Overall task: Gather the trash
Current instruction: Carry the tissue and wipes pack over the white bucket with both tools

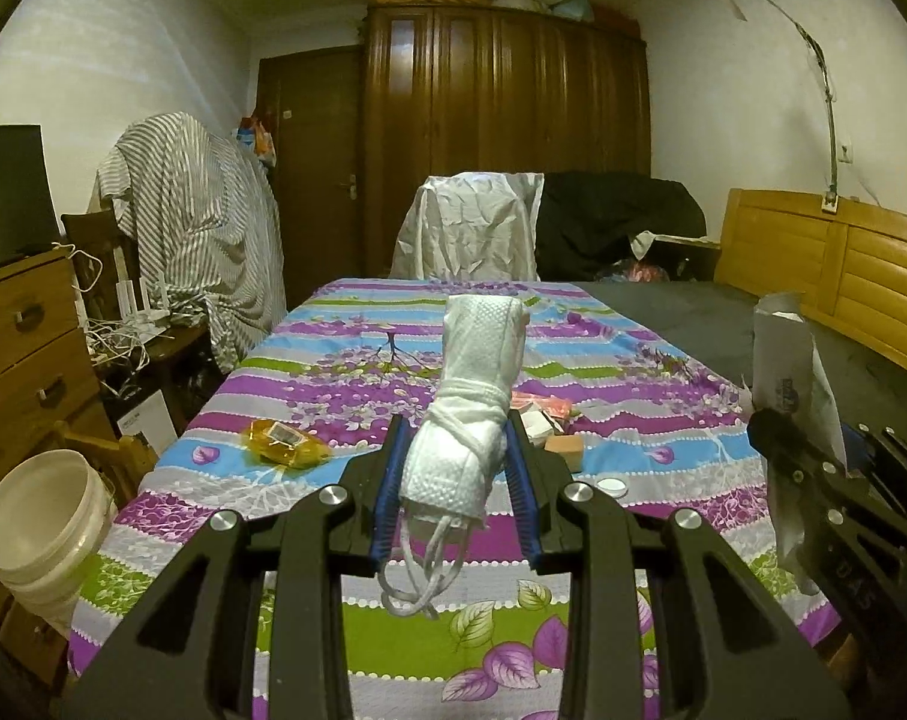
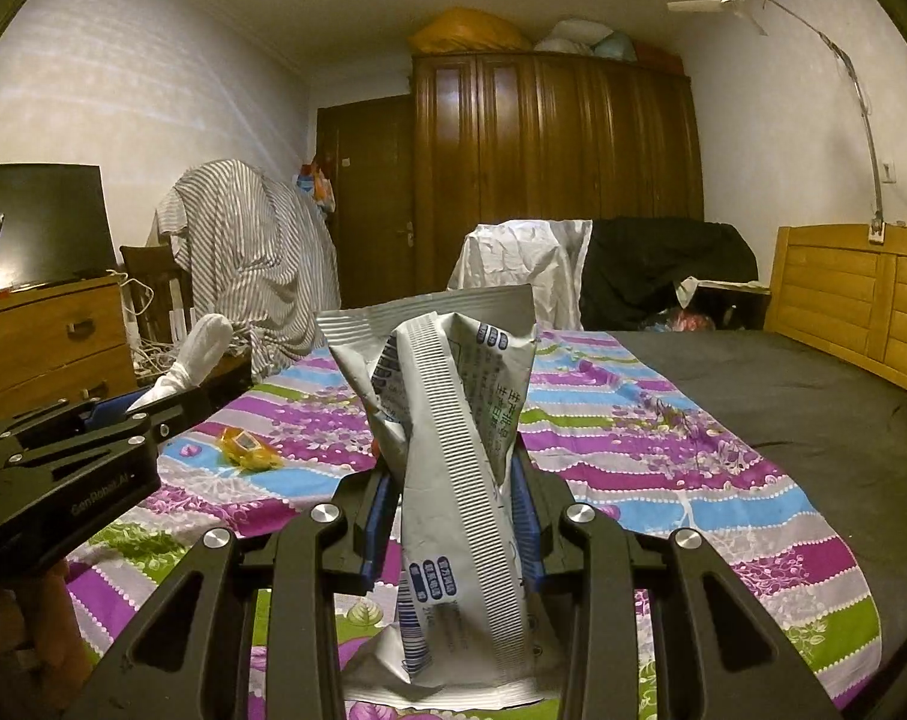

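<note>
Sitting clamped in the left gripper (image 1: 456,468): rolled face mask (image 1: 471,408).

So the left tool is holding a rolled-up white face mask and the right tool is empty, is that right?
Not quite. The left tool does hold the rolled white face mask, but the right tool is not empty: it grips a crumpled silver wrapper, as the right wrist view shows.
</note>
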`<state>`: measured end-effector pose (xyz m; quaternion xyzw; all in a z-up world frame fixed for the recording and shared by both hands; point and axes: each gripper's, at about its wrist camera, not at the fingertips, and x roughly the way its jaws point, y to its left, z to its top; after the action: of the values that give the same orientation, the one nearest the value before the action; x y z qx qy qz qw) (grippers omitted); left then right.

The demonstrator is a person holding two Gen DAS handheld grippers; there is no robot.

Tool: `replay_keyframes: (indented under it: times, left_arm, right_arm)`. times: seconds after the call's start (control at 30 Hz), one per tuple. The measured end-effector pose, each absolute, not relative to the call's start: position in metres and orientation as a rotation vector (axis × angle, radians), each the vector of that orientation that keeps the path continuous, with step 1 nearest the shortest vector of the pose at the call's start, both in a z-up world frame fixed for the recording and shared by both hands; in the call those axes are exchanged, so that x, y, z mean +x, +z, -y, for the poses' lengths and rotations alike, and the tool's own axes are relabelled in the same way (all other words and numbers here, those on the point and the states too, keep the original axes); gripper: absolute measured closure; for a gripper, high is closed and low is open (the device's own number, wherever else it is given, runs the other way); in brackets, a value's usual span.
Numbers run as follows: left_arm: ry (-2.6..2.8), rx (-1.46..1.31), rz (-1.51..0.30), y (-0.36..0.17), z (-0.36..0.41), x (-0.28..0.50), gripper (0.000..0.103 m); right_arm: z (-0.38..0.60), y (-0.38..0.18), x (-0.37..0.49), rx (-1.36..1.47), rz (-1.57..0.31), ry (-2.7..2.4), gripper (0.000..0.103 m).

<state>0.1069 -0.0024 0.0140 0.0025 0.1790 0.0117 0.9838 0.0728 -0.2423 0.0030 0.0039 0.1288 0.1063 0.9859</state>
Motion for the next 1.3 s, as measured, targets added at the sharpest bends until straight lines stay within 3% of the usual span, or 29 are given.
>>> replay_keyframes:
  times: [0.87, 1.3]
  left_arm:
    - [0.038, 0.0, -0.37, 0.019, -0.004, 0.107, 0.073]
    - [0.109, -0.023, -0.36, 0.028, -0.045, 0.106, 0.073]
  right_arm:
    - [0.239, 0.005, 0.077, 0.002, -0.268, 0.24, 0.068]
    - [0.204, 0.021, 0.099, -0.019, -0.253, 0.334, 0.068]
